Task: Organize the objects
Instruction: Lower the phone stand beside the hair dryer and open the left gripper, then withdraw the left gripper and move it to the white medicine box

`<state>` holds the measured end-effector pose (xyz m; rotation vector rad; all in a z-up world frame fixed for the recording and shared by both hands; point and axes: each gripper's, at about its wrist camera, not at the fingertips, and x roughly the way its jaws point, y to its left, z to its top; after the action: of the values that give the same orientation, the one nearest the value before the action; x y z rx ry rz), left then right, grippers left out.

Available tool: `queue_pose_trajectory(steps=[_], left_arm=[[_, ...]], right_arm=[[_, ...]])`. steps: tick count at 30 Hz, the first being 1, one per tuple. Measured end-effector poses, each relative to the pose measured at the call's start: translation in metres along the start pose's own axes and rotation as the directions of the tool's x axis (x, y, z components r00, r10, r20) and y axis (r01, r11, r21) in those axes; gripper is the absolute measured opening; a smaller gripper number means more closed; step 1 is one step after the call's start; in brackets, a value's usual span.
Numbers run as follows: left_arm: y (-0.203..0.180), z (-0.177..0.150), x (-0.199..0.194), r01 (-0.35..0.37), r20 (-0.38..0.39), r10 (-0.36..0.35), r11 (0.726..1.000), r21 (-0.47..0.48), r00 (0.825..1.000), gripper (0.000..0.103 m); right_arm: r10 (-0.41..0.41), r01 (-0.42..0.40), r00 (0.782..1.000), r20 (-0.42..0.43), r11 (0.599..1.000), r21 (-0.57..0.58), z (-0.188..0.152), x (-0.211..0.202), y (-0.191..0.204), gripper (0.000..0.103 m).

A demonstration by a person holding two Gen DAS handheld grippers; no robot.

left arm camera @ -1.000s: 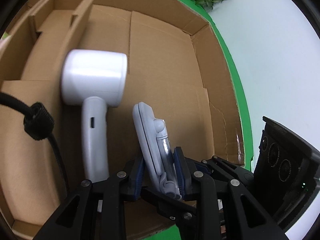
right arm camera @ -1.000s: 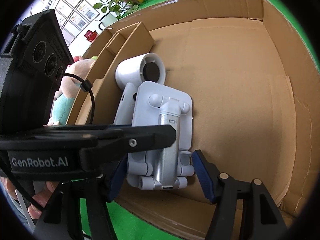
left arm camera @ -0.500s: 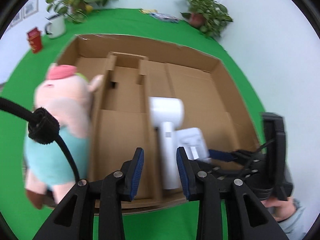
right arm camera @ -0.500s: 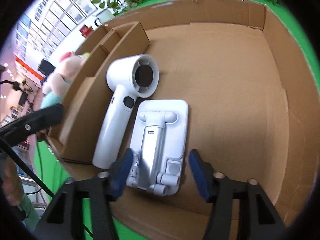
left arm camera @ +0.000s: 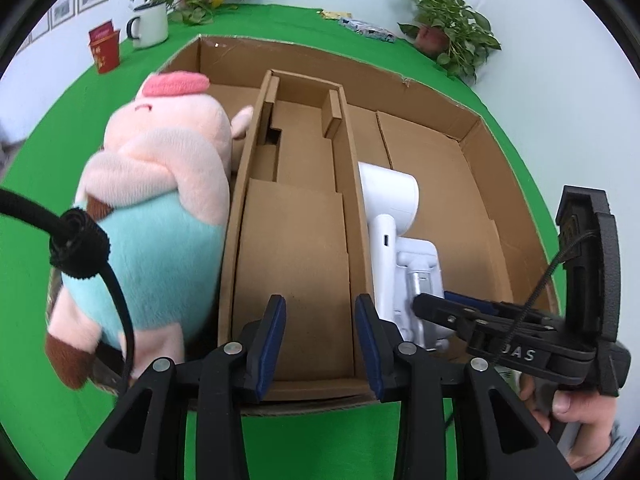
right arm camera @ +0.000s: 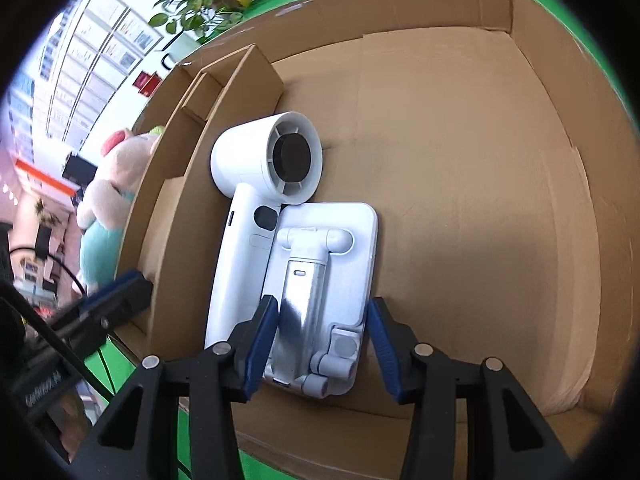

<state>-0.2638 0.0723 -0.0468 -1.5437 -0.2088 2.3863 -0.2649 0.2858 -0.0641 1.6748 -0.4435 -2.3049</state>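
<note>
White plastic and brushed metal are filling the near end of the brown cardboard box [right arm camera: 460,184]: a folding white phone stand with a silver hinged arm [right arm camera: 320,280] is lying flat on the box floor, its long axis running from the near wall toward the far one, just beside a white handheld fan with a round barrel head [right arm camera: 256,200]. The right gripper [right arm camera: 318,344] is straddling the stand's near end, blue pads set on either side of it at a middling gap; whether they are pressing on it I cannot tell. That gripper is plainly the nearer one. The left gripper [left arm camera: 320,344] is hanging narrow and empty over the box's middle cardboard compartment [left arm camera: 292,272], with a pink plush pig in a teal shirt [left arm camera: 160,208] sitting in the leftmost section.

A second ago the left gripper was pinching the stand on edge while the right one stood wider around it; the stand is now lying flat, and the left has drawn back to look over the whole box.
</note>
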Motion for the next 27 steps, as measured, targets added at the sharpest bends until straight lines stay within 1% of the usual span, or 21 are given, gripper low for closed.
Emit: queue_pose_trajectory(steps=[1, 4, 6, 9, 11, 12, 14, 17, 20, 21, 23, 24, 25, 26, 27], left_arm=[[-0.001, 0.0, 0.002, 0.007, -0.007, -0.007, 1.0, -0.006, 1.0, 0.034], [-0.002, -0.001, 0.002, -0.002, -0.013, 0.002, 1.0, -0.005, 1.0, 0.035], [-0.003, -0.002, 0.002, -0.004, -0.022, 0.004, 1.0, 0.009, 1.0, 0.035], [-0.007, -0.005, 0.001, -0.027, -0.029, 0.029, 0.998, 0.057, 0.999, 0.035], [-0.009, -0.007, 0.001, -0.057, -0.031, 0.06, 0.994, 0.092, 0.998, 0.035], [-0.011, -0.008, 0.0, -0.085, -0.028, 0.089, 0.99, 0.114, 0.996, 0.035], [-0.012, -0.01, 0.0, -0.119, -0.024, 0.124, 0.983, 0.14, 0.992, 0.035], [-0.012, -0.012, -0.001, -0.121, -0.031, 0.127, 0.98, 0.155, 0.991, 0.035], [-0.014, -0.013, -0.002, -0.134, -0.029, 0.14, 0.979, 0.154, 0.99, 0.035], [-0.014, -0.013, -0.003, -0.138, -0.028, 0.144, 0.979, 0.152, 0.989, 0.035], [-0.013, -0.013, -0.005, -0.127, -0.024, 0.131, 0.982, 0.137, 0.991, 0.036], [-0.014, -0.013, -0.009, -0.119, -0.01, 0.121, 0.985, 0.128, 0.993, 0.036], [-0.014, -0.014, -0.013, -0.122, 0.012, 0.122, 0.984, 0.126, 0.992, 0.039], [-0.015, -0.015, -0.019, -0.136, 0.05, 0.131, 0.982, 0.128, 0.99, 0.044], [-0.016, -0.017, -0.03, -0.155, 0.11, 0.141, 0.979, 0.132, 0.984, 0.046]], right_arm=[[0.006, -0.006, 1.0, -0.001, 1.0, 0.013, 0.0, 0.001, 0.001, 0.048], [0.008, -0.009, 1.0, 0.005, 0.999, 0.044, -0.001, 0.001, 0.001, 0.051], [0.013, -0.014, 1.0, 0.011, 0.999, 0.052, -0.003, -0.001, -0.001, 0.051], [-0.008, 0.008, 1.0, 0.017, 0.999, 0.032, -0.004, -0.001, 0.003, 0.054], [-0.047, 0.047, 0.998, 0.028, 0.999, 0.004, -0.005, -0.001, 0.008, 0.057], [-0.063, 0.063, 0.998, 0.032, 0.998, -0.009, -0.006, -0.001, 0.01, 0.057], [-0.079, 0.081, 0.996, 0.039, 0.996, -0.033, -0.007, 0.0, 0.013, 0.057], [-0.084, 0.086, 0.996, 0.043, 0.995, -0.049, -0.008, 0.0, 0.013, 0.057], [-0.103, 0.106, 0.993, 0.056, 0.992, -0.066, -0.008, 0.0, 0.015, 0.058], [-0.113, 0.117, 0.991, 0.068, 0.99, -0.074, -0.008, -0.001, 0.015, 0.059], [-0.151, 0.164, 0.981, 0.119, 0.981, -0.106, -0.011, -0.009, 0.018, 0.066], [-0.173, 0.194, 0.973, 0.154, 0.973, -0.129, -0.013, -0.012, 0.024, 0.074], [-0.202, 0.235, 0.957, 0.207, 0.96, -0.154, -0.019, -0.02, 0.029, 0.082], [-0.214, 0.258, 0.946, 0.244, 0.952, -0.166, -0.023, -0.025, 0.033, 0.082], [-0.228, 0.286, 0.93, 0.289, 0.941, -0.178, -0.029, -0.031, 0.036, 0.084]])
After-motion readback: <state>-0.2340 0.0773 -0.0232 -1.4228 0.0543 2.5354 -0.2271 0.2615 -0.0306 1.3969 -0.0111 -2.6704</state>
